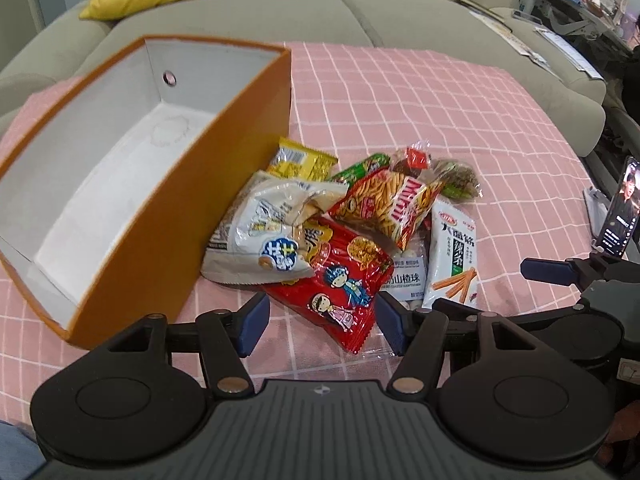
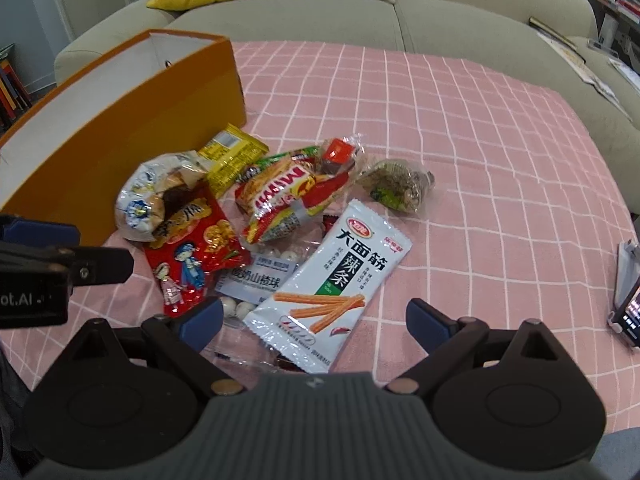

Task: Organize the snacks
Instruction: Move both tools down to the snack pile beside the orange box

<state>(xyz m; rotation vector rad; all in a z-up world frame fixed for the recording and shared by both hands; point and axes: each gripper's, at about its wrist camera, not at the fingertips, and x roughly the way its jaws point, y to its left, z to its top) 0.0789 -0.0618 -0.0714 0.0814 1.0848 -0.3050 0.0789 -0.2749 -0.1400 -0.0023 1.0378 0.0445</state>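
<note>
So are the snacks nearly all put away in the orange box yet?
Not yet. Nothing looks done: the orange box shows only its bare white inside. All the snacks lie in a pile beside it on the pink cloth, like the red packet and the white spicy-stick packet. In hand: nothing. The left tool and right tool are both open above the pile. The whole pile is left.

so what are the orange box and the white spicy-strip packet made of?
Orange box: looks like rigid paperboard, matte orange outside, white lining, thin straight walls. White spicy-strip packet: probably glossy plastic film; it shows glare, wrinkles and a crimped end seal.
</note>
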